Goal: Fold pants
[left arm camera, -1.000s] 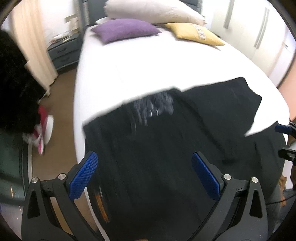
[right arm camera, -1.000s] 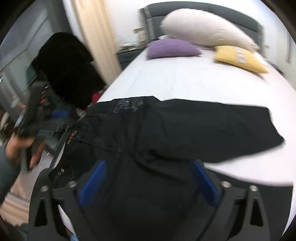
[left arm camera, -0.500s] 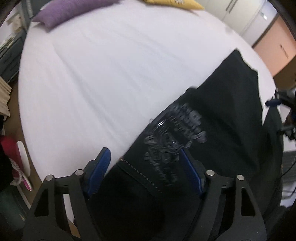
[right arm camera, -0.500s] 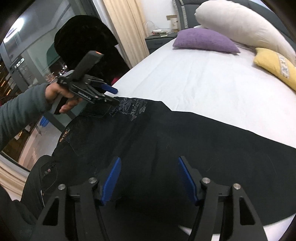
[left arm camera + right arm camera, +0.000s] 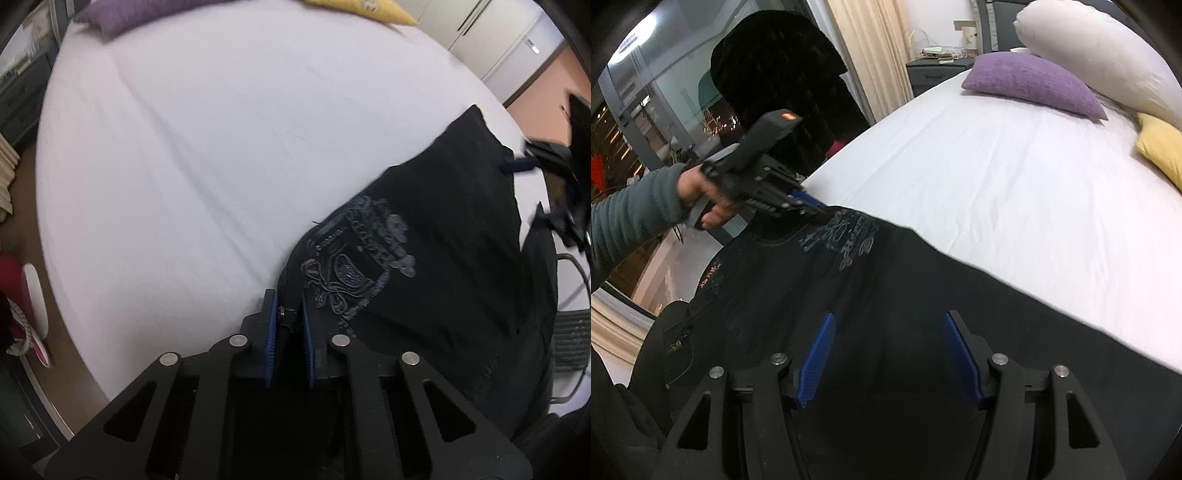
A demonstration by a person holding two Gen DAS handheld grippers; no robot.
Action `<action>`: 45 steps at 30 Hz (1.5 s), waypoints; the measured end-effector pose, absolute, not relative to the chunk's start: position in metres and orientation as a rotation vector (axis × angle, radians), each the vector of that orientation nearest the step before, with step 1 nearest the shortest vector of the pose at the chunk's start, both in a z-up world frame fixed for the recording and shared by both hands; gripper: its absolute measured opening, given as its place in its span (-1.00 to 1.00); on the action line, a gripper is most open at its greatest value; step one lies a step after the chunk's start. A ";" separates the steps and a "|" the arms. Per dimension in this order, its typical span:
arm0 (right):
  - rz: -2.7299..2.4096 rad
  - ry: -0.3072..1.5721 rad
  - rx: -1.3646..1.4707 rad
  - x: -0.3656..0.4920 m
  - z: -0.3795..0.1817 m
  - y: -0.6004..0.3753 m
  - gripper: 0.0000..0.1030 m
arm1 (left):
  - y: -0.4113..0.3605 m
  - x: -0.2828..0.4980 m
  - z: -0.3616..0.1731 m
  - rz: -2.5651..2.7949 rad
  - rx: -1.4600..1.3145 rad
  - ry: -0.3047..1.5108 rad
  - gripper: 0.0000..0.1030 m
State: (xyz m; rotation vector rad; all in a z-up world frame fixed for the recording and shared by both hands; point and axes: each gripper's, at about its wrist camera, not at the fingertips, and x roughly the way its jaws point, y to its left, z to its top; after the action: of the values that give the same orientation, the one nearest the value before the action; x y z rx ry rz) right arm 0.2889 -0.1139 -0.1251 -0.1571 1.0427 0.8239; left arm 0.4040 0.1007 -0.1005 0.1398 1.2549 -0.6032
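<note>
Black pants [image 5: 454, 236] lie across the near edge of a white bed [image 5: 207, 147], with a grey embroidered emblem [image 5: 358, 254] by the waistband. My left gripper [image 5: 287, 295] is closing, and its blue pads pinch the waistband edge beside that emblem. In the right wrist view the left gripper [image 5: 812, 206] sits at the pants' [image 5: 886, 280] top corner, held by a hand in a grey sleeve. My right gripper [image 5: 889, 317] stands open low over the black leg fabric, with nothing gripped. It also shows at the far right of the left wrist view, right gripper [image 5: 535, 184].
Purple pillow [image 5: 1030, 85], white pillow [image 5: 1097, 55] and yellow pillow [image 5: 1160, 147] lie at the bed's head. A nightstand [image 5: 934, 74], beige curtain [image 5: 871, 55] and a dark garment [image 5: 783, 81] stand left of the bed. Pink and white shoes [image 5: 33, 295] lie on the floor.
My left gripper came down to the waistband corner and closed on it. My right gripper lowered toward the leg fabric and its jaws narrowed a little.
</note>
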 end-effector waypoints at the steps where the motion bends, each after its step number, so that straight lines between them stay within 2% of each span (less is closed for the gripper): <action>1: 0.829 1.046 -0.168 0.294 -0.125 -0.111 0.25 | 0.102 0.398 -0.095 -0.601 0.148 1.231 -0.80; 3: 0.839 1.053 -0.203 0.305 -0.126 -0.102 0.24 | 0.104 0.382 -0.084 -0.604 0.154 1.185 -0.81; 6: 0.857 1.076 -0.257 0.322 -0.130 -0.088 0.11 | 0.104 0.353 -0.065 -0.586 0.227 1.094 -0.81; 13: 0.902 1.138 -0.409 0.351 -0.143 -0.057 0.10 | 0.067 0.289 -0.046 -0.550 0.385 0.924 -0.81; 16: 0.920 1.169 -0.467 0.357 -0.151 -0.050 0.10 | 0.038 0.264 -0.054 -0.547 0.384 0.903 -0.81; 20: 0.931 1.206 -0.540 0.362 -0.163 -0.042 0.07 | 0.047 0.264 -0.048 -0.548 0.372 0.899 -0.81; 24: 0.918 1.249 -0.552 0.372 -0.173 -0.042 -0.28 | 0.053 0.265 -0.047 -0.549 0.360 0.901 -0.81; 26: 0.922 1.255 -0.537 0.375 -0.174 -0.044 -0.39 | 0.059 0.268 -0.047 -0.549 0.358 0.903 -0.81; 28: 0.921 1.262 -0.528 0.374 -0.172 -0.046 -0.65 | 0.061 0.271 -0.049 -0.549 0.355 0.905 -0.81; 29: 0.916 1.263 -0.522 0.375 -0.170 -0.048 -0.70 | 0.061 0.271 -0.050 -0.549 0.353 0.904 -0.81; 35: 0.851 1.265 -0.403 0.363 -0.159 -0.067 -0.82 | 0.062 0.267 -0.049 -0.558 0.332 0.892 -0.82; 45: 0.794 1.311 0.017 0.343 -0.153 -0.072 -0.82 | 0.055 0.226 -0.039 -0.567 0.331 0.885 -0.82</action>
State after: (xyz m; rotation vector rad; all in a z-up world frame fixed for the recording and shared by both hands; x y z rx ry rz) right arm 0.3433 -0.0721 -0.1534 0.0166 1.3110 0.7943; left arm 0.2257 0.0548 -0.0387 0.3307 0.8849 -0.5673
